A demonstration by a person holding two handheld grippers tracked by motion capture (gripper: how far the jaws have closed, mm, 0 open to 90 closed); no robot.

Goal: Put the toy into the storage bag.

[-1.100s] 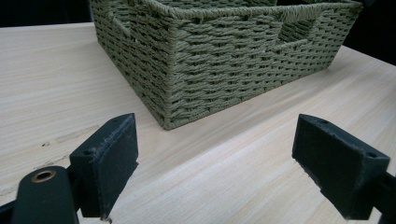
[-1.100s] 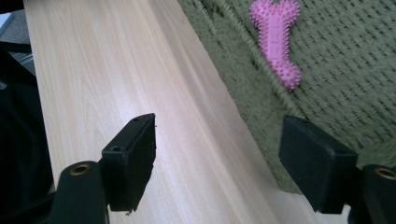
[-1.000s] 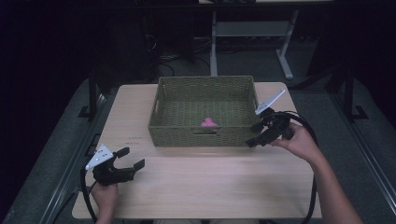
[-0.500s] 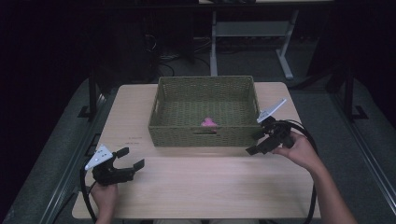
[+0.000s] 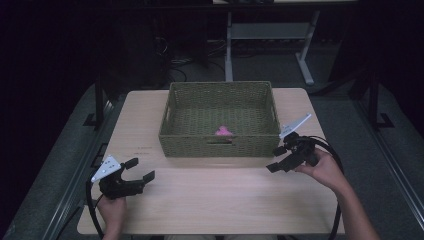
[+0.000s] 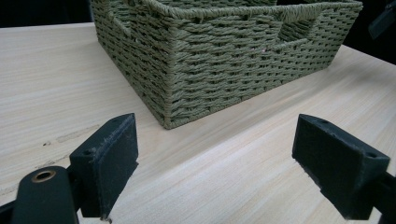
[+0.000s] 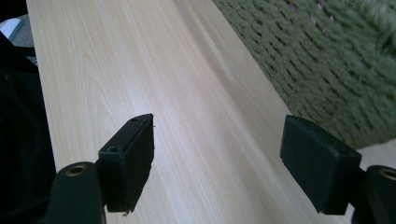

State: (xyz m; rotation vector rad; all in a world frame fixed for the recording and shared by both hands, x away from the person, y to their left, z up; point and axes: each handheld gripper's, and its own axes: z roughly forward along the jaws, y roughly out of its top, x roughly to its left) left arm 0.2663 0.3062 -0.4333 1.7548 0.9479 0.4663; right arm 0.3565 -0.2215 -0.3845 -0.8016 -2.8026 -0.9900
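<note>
The small pink thing [image 5: 223, 131] lies inside the green woven basket [image 5: 220, 145], by its front wall, mid-bench toward the far edge. That drop looks done. Right tongs [image 5: 278, 158] hang spread w/ nothing in them, near the basket's front right corner. Left tongs [image 5: 140, 170], also spread & bare, sit by the bench's [image 5: 220, 200] front left corner. Next, prob. just rest. Basket is bumpy; bench is smooth pale wood.

From the high view we look forward and down across the whole desk [image 5: 210, 195], with the woven basket [image 5: 220, 142] toward 12 o'clock. The left gripper view sits low and close to the desk, facing a basket corner at 12 o'clock. The right gripper view skims the desk, with the basket wall very near at 2 o'clock. All three views share basket and desk.
</note>
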